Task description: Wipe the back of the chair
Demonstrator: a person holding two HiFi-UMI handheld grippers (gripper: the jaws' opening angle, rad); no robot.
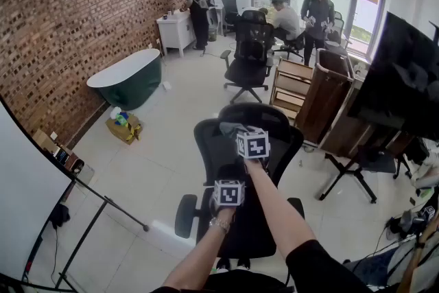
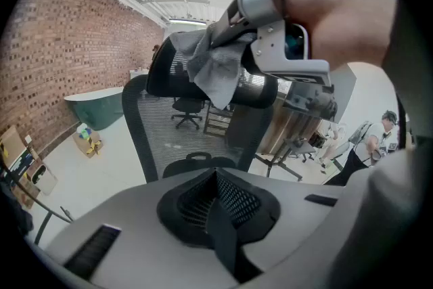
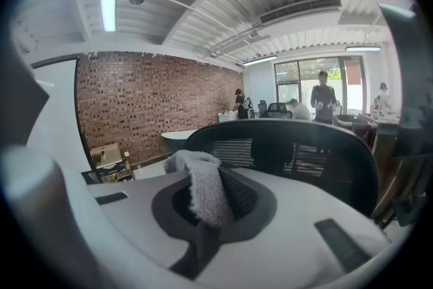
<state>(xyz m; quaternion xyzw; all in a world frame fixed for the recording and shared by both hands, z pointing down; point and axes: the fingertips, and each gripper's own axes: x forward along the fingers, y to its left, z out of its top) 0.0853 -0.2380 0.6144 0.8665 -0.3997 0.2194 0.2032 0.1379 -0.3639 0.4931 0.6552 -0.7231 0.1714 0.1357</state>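
The chair back (image 1: pixel 206 146) stands at the centre of the head view, so my right hand-held gripper (image 3: pixel 206 223) pinches the grey cloth (image 3: pixel 199 183) at its top edge for wiping, while my left hand-held gripper (image 2: pixel 220 216), closed and empty, waits lower.

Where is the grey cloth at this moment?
In the head view's centre, the grey cloth is clamped in the right gripper, against the black chair's headrest.
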